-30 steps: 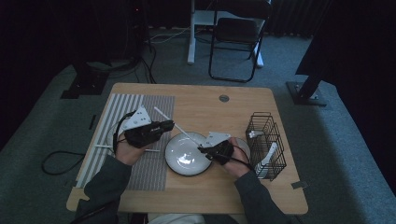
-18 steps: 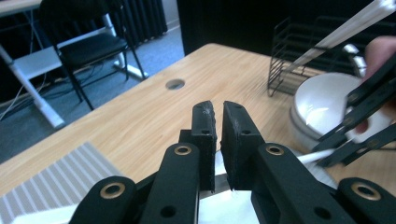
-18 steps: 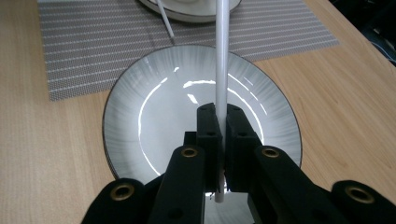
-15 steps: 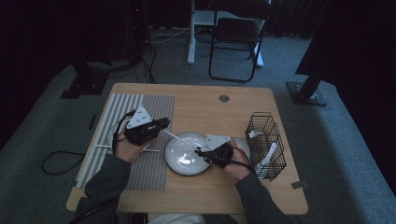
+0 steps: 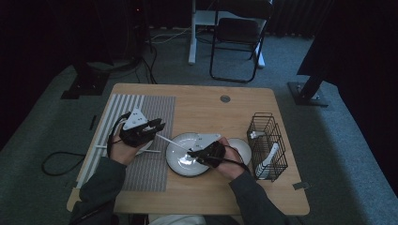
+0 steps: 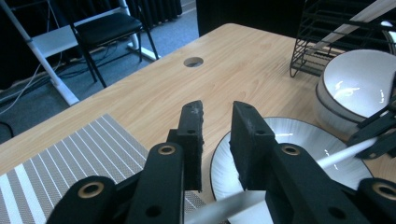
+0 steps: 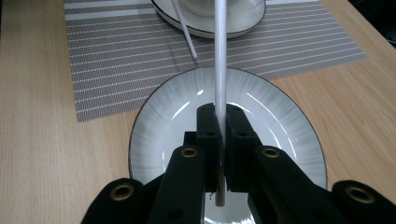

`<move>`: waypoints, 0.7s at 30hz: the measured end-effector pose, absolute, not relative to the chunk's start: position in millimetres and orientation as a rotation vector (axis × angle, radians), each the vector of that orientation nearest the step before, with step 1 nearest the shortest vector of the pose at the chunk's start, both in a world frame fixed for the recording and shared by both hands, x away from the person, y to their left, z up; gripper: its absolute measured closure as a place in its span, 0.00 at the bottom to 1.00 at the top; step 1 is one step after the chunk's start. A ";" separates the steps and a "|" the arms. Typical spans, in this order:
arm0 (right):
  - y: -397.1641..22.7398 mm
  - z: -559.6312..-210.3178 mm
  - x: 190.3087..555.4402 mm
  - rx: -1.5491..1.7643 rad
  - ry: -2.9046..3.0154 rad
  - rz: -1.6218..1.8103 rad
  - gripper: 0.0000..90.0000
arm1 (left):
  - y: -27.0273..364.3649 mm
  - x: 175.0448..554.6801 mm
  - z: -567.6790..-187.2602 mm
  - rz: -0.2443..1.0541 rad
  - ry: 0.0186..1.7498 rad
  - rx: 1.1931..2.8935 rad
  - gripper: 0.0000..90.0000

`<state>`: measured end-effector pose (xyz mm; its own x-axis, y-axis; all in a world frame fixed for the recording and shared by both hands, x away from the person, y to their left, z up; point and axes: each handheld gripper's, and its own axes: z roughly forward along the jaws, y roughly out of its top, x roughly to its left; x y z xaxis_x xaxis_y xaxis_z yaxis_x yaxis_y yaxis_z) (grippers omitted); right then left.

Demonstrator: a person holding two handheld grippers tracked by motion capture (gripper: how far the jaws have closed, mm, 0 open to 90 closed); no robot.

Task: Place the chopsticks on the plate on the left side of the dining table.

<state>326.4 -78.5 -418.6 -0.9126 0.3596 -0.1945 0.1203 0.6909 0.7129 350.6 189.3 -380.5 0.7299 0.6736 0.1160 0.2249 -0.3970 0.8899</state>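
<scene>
Now my right claw (image 7: 219, 123) squeezes a white stick (image 7: 219, 56) over the plate (image 7: 154, 121). My left claw (image 6: 217, 119) has just been opening, nothing pinched inside.

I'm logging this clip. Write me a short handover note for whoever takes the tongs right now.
Left tongs: jaws have just been opening, pads off the white stick, which runs on past them.
Right tongs: shut on that stick, above the plate.
Things: second stick lies on the striped mat; bowl sits right of the plate; wire basket near the table's right edge.
Done: the right tongs alone have the stick.
Left: probably draw the left tongs clear and set the stick down; where is unclear.
</scene>
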 end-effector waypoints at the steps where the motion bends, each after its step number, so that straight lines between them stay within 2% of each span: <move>1: -75.9 -418.9 327.3 0.376 2.589 1.053 0.96 | 189.8 350.2 -379.7 0.583 0.684 1.960 0.82; 21: -33.8 -425.8 340.5 0.352 2.641 1.020 0.96 | 206.6 342.0 -371.9 0.605 0.707 1.933 0.78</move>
